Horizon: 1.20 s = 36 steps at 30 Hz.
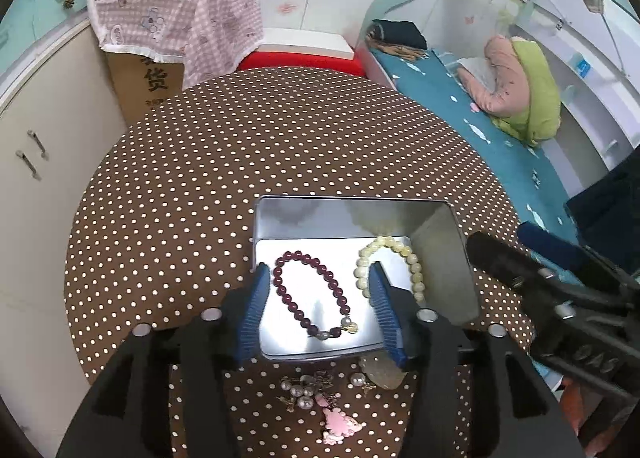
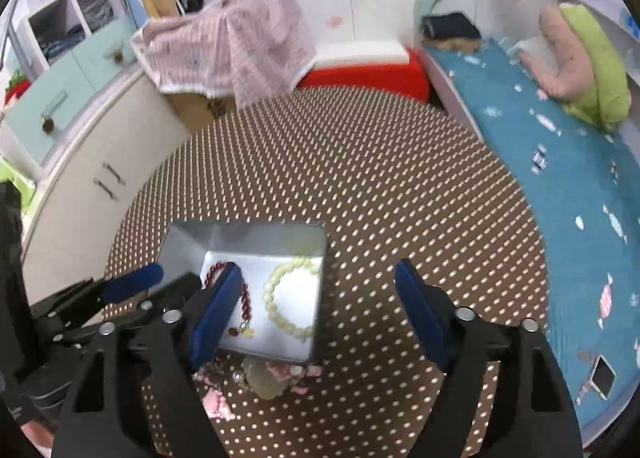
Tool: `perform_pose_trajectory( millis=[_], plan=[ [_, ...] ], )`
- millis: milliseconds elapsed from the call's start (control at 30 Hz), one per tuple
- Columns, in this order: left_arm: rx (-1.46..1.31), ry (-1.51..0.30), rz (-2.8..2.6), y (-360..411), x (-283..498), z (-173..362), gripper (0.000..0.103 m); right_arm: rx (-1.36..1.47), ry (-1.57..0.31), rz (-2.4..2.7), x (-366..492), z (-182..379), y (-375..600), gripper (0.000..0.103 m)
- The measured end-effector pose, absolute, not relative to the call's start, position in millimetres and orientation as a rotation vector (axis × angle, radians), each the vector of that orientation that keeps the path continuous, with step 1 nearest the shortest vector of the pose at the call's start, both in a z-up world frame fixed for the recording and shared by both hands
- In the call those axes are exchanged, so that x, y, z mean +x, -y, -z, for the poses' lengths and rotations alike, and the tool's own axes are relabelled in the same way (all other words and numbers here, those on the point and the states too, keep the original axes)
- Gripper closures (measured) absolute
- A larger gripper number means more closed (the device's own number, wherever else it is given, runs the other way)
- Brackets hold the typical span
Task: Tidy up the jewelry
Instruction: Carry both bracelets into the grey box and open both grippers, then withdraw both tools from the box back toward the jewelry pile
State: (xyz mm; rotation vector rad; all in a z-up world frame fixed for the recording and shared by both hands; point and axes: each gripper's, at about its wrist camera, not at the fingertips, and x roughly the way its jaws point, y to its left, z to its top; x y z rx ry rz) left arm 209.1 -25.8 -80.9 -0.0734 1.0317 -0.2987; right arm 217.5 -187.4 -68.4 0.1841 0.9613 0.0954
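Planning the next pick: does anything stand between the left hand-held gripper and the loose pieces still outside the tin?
Nothing visible does. The left hand-held gripper is open over the tin; the pearl cluster and pink charm lie uncovered on the tablecloth beneath it.

Your work surface is a round table [image 1: 240, 162] covered in a brown cloth with white polka dots. Sitting directly on it, toward your near edge, you've got an open silver metal tin [image 1: 352, 214], rectangular, its far wall standing up. Just in front of the tin's near rim, on the cloth, you have a small loose pile: a cluster of pearl pieces [image 1: 302, 390] with gold-toned bits mixed in, a pink cartoon charm [image 1: 338, 420] nearest you, and a pale translucent pendant [image 1: 380, 372] touching the tin's rim. In your right wrist view the same pile [image 2: 260, 378] shows blurred, partly tucked under the tin's near edge.
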Motion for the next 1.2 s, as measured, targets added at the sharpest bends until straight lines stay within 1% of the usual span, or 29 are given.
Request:
perform_pose_trajectory(
  millis=[67,167,433,533,833,933,1033,1200],
  plan=[
    [-0.06,-1.029,0.286,28,206,79,0.05,0.194,-0.958,-0.105,214,64,193,0.024],
    [-0.047,-1.01,0.283,32,200,73,0.043,0.184,-0.951,-0.086,210,61,198,0.023],
    [-0.068,-0.983,0.301,27,184,59,0.043,0.192,-0.949,-0.073,194,59,204,0.023],
    [-0.066,-0.971,0.295,23,179,54,0.038,0.199,-0.945,-0.069,186,58,207,0.02],
    [-0.056,-0.975,0.25,9,163,55,0.038,0.254,-0.98,-0.031,171,65,218,0.02],
    [-0.049,-0.978,0.227,2,158,56,0.038,0.228,-0.935,-0.072,161,63,215,0.02],
    [-0.049,-1.0,0.219,-8,153,60,0.037,0.173,-0.848,-0.077,146,61,210,0.02],
    [-0.015,-0.976,0.193,-16,138,66,0.037,0.159,-0.676,-0.105,120,63,206,0.02]
  ],
)
